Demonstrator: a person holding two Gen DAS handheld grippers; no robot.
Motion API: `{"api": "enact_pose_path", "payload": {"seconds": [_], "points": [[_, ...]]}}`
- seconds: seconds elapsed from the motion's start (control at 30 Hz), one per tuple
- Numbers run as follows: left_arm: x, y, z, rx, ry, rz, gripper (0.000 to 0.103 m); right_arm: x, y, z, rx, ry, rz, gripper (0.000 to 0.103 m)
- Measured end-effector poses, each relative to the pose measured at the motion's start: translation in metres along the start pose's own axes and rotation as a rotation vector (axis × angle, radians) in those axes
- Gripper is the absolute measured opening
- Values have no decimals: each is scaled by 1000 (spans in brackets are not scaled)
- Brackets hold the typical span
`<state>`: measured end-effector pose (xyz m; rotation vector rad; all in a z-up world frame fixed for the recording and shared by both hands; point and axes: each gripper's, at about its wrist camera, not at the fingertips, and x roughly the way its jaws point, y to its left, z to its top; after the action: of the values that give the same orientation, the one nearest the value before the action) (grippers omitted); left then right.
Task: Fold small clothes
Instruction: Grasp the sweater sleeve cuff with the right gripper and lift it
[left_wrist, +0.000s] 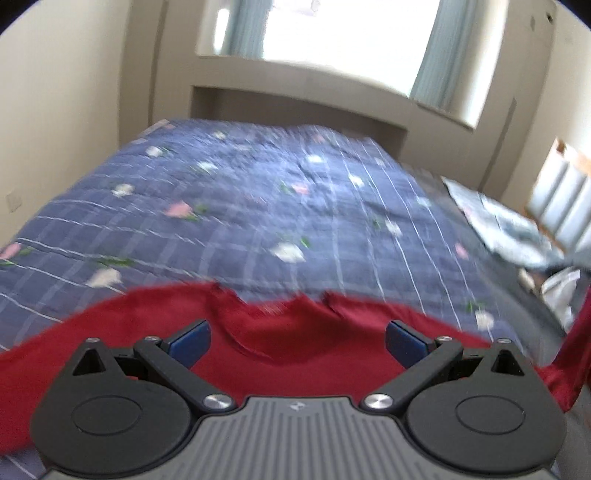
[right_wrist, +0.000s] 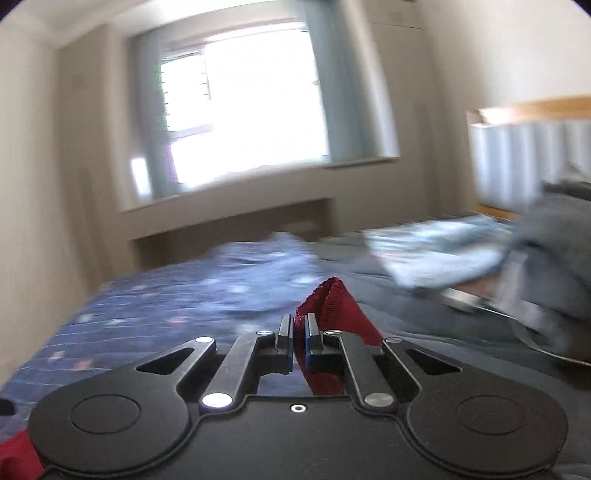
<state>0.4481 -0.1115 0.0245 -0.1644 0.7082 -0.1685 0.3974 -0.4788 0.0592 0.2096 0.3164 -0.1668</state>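
A red garment (left_wrist: 155, 314) lies spread on the blue quilt, its neckline facing away from me. My left gripper (left_wrist: 295, 343) hovers over it, open wide, its blue pads (left_wrist: 188, 343) far apart and gripping nothing. At the right edge of the left wrist view a strip of the red cloth (left_wrist: 574, 339) rises off the bed. My right gripper (right_wrist: 295, 325) is shut on a fold of the red garment (right_wrist: 332, 302), which pokes up beyond the fingertips. Both views are blurred by motion.
The bed carries a blue checked quilt with flowers (left_wrist: 258, 192). A heap of pale and grey clothes (right_wrist: 436, 251) lies at the right, in front of a padded grey headboard with a wooden frame (right_wrist: 524, 158). A bright window (right_wrist: 243, 99) is straight ahead.
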Motion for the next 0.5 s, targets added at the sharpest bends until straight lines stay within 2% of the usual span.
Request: {"api": "enact_pose_path", "payload": {"seconds": [0.1, 0.23, 0.37, 0.5], "points": [[-20, 32, 15, -43, -44, 22, 103, 18, 58, 2, -33, 24, 122, 5], [-38, 73, 27, -94, -87, 56, 103, 37, 130, -15, -91, 69, 247, 5], [-43, 110, 28, -132, -99, 97, 103, 56, 189, -47, -137, 151, 342, 5], [-34, 140, 23, -156, -81, 127, 103, 70, 232, -95, -232, 247, 386, 5]]}}
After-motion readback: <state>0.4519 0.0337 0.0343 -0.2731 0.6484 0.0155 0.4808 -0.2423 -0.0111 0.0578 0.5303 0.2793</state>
